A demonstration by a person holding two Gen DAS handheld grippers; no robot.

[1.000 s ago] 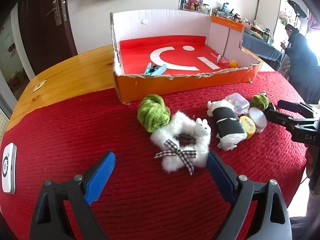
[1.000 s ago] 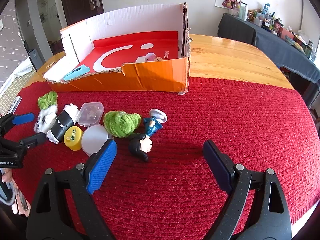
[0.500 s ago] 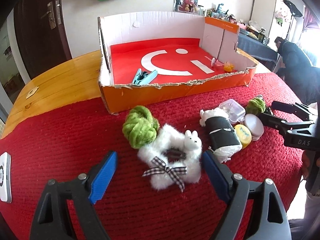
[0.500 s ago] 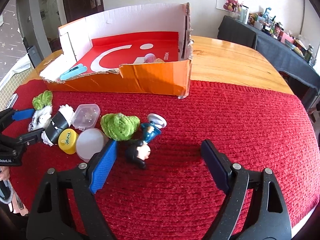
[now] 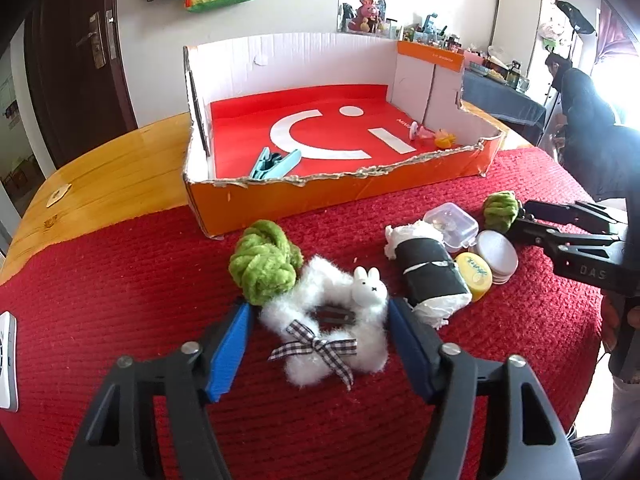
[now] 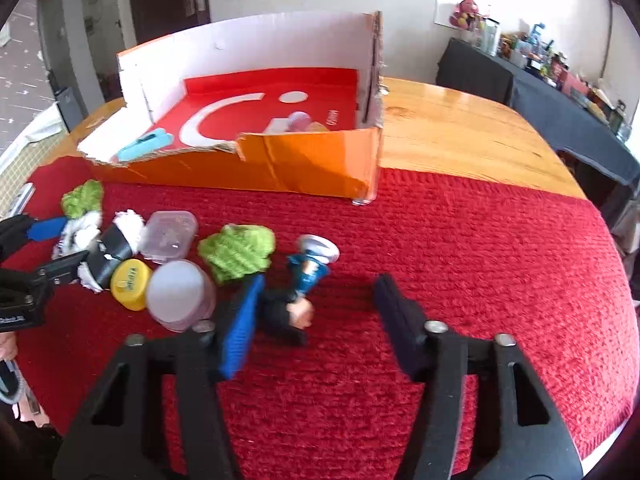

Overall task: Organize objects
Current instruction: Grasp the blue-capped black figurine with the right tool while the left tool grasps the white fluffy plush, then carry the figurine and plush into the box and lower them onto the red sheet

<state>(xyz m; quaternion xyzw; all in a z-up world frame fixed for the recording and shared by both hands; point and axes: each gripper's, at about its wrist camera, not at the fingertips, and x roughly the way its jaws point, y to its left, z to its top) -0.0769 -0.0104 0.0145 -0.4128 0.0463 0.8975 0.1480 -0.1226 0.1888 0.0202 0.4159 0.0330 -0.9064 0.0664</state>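
Note:
A white fluffy hair ring (image 5: 324, 332) with a rabbit head and a checked bow lies on the red cloth. My left gripper (image 5: 319, 312) straddles it with its jaws closing, the blue pads at the edge of the fluff. In the right wrist view a small figurine (image 6: 304, 280) with dark hair and blue clothes lies on its side. My right gripper (image 6: 320, 284) is around it, jaws closing and blurred. The left pad is at the head; the right pad stands apart from it. An open orange box (image 5: 340, 196) stands behind.
A green yarn ball (image 5: 264, 264) touches the fluffy ring. To the right lie a black-and-white plush roll (image 5: 428, 272), a clear case (image 5: 452, 224), a yellow tin (image 5: 476, 276), a white round pot (image 6: 180, 296) and a second yarn ball (image 6: 236, 252). A person (image 5: 584, 112) stands at the back right.
Both grippers' jaws have narrowed a good deal. The left one now has the fluffy ring between its pads, and the right one has closed in on the figurine.

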